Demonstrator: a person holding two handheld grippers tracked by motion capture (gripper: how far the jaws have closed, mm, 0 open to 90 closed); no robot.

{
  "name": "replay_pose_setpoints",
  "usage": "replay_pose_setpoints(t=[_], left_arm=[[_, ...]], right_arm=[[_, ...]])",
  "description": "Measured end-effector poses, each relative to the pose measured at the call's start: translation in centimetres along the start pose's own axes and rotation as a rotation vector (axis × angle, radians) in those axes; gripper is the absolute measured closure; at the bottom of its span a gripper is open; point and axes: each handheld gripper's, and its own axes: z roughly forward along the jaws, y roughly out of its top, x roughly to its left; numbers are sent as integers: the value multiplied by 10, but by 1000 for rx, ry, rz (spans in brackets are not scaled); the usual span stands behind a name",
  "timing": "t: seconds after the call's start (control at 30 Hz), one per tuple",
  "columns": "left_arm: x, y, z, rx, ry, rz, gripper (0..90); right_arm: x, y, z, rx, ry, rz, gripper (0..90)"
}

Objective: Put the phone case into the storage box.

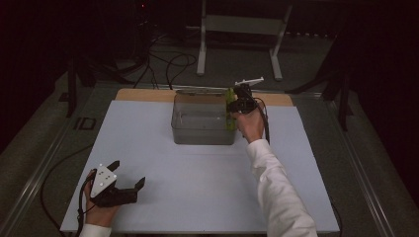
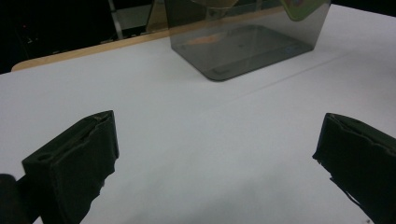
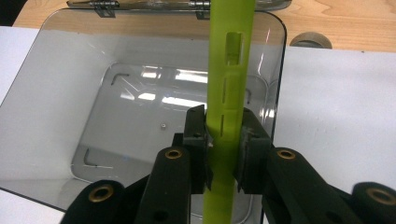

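Green strip is clamped by R gripper over bin, 12 o'clock; lowering inside is called for next. L gripper, jaws apart, is idle at 7.

My right gripper is black with brass-coloured rivets; between its jaws sits a lime-green slotted strip. At twelve o'clock the bin is smoky clear grey, on a white mat edged by pale wood

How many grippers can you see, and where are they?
2. The left gripper sits open at the table's near left corner. The right gripper is at the clear box's right side, pinching a green strip.
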Motion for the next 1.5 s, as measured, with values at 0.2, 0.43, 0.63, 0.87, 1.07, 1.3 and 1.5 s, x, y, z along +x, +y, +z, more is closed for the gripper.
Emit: replay_pose_setpoints(t=[0.2,0.43,0.63,0.87,1.07,1.3,1.5], left_arm=[[0,0,0,2,0,2,0],[0,0,0,1,1,0,0],[0,0,-1,2,2,0,0],[0,0,-1,1,1,0,0],[1,0,-1,0,2,-3,0],[1,0,-1,2,2,-1,0],[1,0,-1,2,2,-1,0]], right_arm=[[-1,0,3,7,-2,5,771],[0,-1,6,12,-6,11,769],[-1,-2,10,23,-8,12,770],[0,-3,14,36,-20,12,769],[1,-3,16,45,-29,10,770],[0,-4,19,58,-42,9,769],[-1,-4,23,83,-51,17,769]])
